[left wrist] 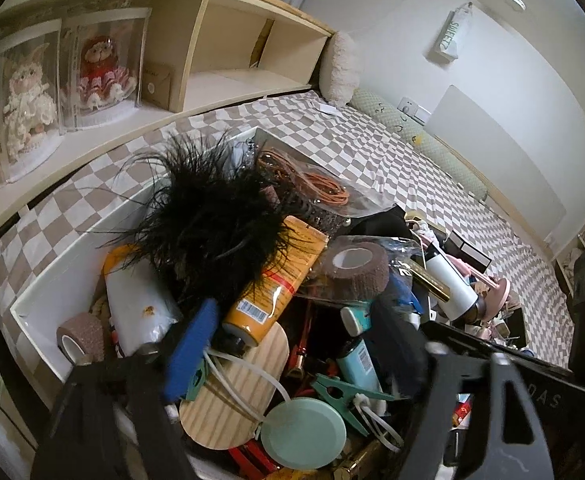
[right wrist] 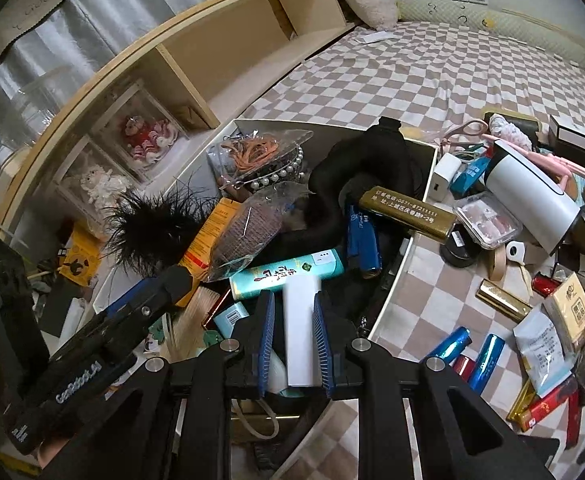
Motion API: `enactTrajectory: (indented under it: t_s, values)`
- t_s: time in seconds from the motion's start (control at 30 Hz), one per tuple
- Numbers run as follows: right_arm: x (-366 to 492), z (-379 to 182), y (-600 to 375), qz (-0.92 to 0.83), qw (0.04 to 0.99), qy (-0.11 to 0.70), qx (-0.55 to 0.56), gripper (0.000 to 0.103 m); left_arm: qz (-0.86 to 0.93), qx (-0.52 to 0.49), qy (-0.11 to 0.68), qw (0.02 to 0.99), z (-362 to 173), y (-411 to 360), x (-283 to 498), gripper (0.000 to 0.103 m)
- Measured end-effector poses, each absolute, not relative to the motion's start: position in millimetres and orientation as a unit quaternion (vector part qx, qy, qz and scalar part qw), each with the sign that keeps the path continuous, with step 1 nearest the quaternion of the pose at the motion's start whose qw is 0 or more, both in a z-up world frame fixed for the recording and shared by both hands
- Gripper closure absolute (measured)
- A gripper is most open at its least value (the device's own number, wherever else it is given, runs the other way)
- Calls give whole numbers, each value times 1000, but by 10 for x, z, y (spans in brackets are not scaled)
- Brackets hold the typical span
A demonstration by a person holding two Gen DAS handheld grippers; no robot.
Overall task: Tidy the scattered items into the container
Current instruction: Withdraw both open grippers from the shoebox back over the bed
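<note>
While the right gripper (right wrist: 292, 344) hangs over the near end of the white rectangular storage box (right wrist: 420, 216), its blue-padded fingers (right wrist: 266, 336) pinch a plain white oblong block (right wrist: 300, 332) whose long axis runs straight ahead between them, toward the pile of clutter. The block is already above the box, so to my eye only a release is left. The left gripper (left wrist: 276, 364) pokes in from the other side, its blue pad (left wrist: 192, 348) among the heap; I cannot tell whether it grips anything. More loose items lie on the checkered bedspread (right wrist: 432, 80) to the right.
</note>
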State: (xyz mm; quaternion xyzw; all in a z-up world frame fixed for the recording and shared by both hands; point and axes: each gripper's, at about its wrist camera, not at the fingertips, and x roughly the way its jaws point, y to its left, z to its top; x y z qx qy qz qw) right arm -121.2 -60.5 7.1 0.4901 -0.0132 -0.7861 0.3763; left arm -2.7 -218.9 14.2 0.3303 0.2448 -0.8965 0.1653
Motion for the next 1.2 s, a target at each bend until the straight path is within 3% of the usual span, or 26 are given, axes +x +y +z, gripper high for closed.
enactTrajectory:
  t_s: [0.03, 0.07, 0.17, 0.23, 0.47, 0.87, 1.2]
  values:
    - [-1206, 78, -592, -790, 373, -11, 486, 54, -897, 327, 245, 168, 158, -2189, -10, 14]
    - [-1196, 90, -573, -797, 366, -7, 480, 44, -897, 326, 245, 170, 172, -2191, 1, 14]
    - [-1175, 111, -533, -809, 353, 1, 470, 40, -898, 322, 245, 174, 201, -2202, 29, 13]
    - [-1170, 115, -524, -809, 353, 2, 470, 40, -897, 321, 246, 177, 208, -2212, 37, 5]
    - [-1141, 165, -454, -833, 336, 9, 439, 0, -899, 313, 235, 195, 228, -2222, 81, 1]
    - [-1174, 233, -155, -855, 324, -76, 398, 0, -925, 277, 145, 218, 368, -2009, 99, 0]
    - [-1080, 280, 132, -873, 305, -52, 377, 0, -931, 270, 116, 218, 414, -1884, 135, 0]
